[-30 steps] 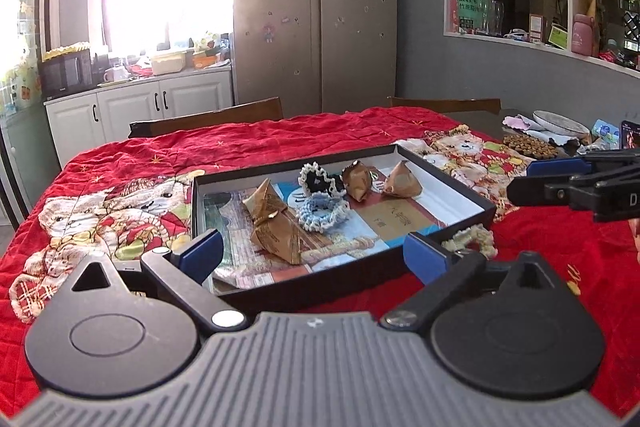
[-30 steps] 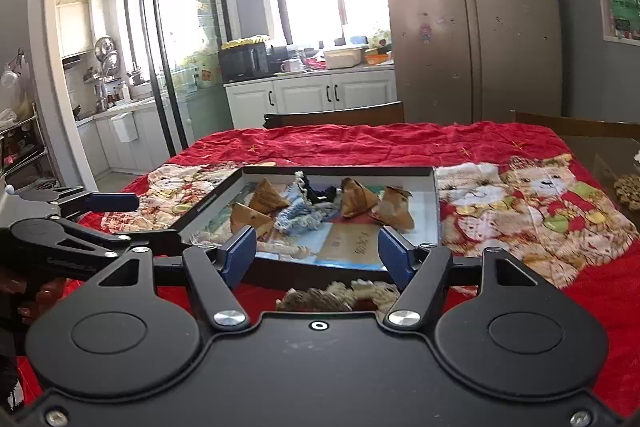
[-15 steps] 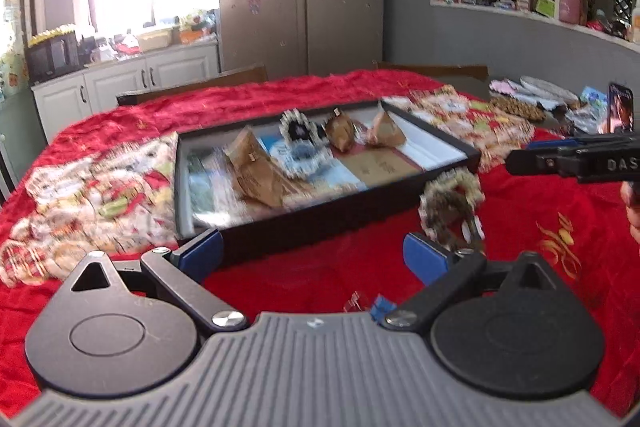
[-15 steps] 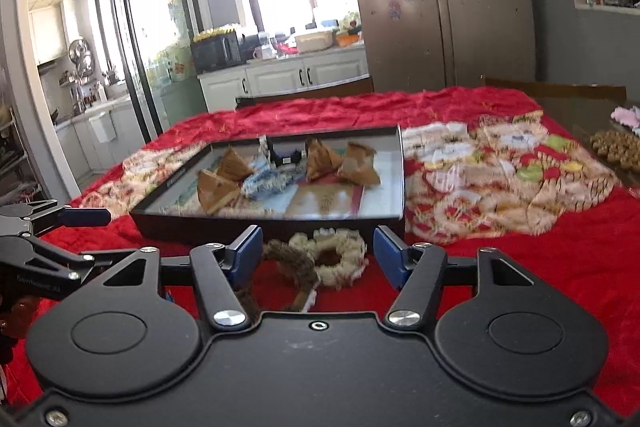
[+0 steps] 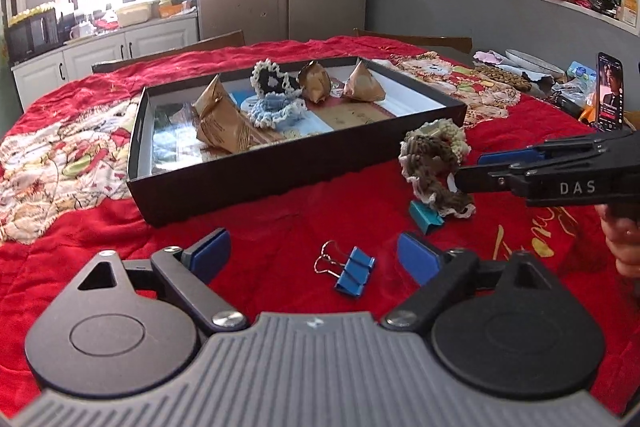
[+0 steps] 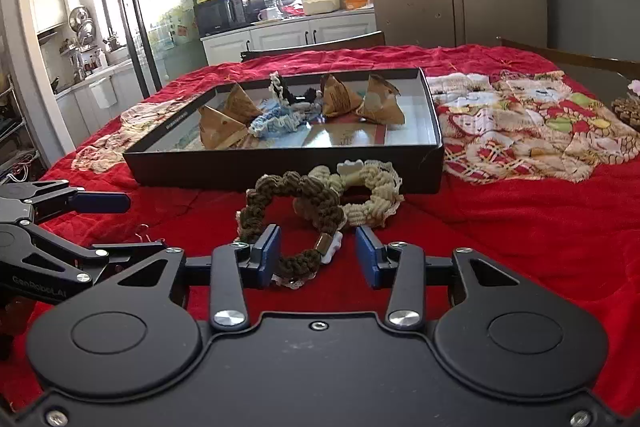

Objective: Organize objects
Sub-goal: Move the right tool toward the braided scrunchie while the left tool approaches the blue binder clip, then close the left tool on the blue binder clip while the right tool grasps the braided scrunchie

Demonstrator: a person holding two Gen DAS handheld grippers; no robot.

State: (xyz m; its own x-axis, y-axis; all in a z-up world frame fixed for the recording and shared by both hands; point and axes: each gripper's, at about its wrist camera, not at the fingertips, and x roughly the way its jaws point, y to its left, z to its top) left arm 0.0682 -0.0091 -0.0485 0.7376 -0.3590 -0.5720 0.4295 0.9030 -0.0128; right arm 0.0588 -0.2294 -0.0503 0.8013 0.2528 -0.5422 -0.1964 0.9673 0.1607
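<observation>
A black tray (image 5: 280, 167) on the red cloth holds brown pyramid packets (image 5: 224, 123) and crocheted scrunchies (image 5: 276, 107). In front of it lie a brown scrunchie (image 6: 288, 219) and a cream scrunchie (image 6: 368, 195), touching each other. My right gripper (image 6: 318, 259) is low over the cloth, its jaws closing with the near loop of the brown scrunchie between them; a gap still shows at the right pad. A blue binder clip (image 5: 354, 275) lies on the cloth between the fingers of my left gripper (image 5: 314, 253), whose jaws stand wide and are closing slightly without touching it.
A second blue clip (image 5: 426, 217) lies beside the brown scrunchie (image 5: 432, 163). A phone (image 5: 610, 91) stands upright at the right table edge, with dishes and small items behind it. A hand (image 5: 622, 239) holds the right gripper (image 5: 472, 169). Chairs stand at the far side.
Both grippers sank toward the cloth. The right jaws narrowed around the brown scrunchie. The blue binder clips came into the left wrist view.
</observation>
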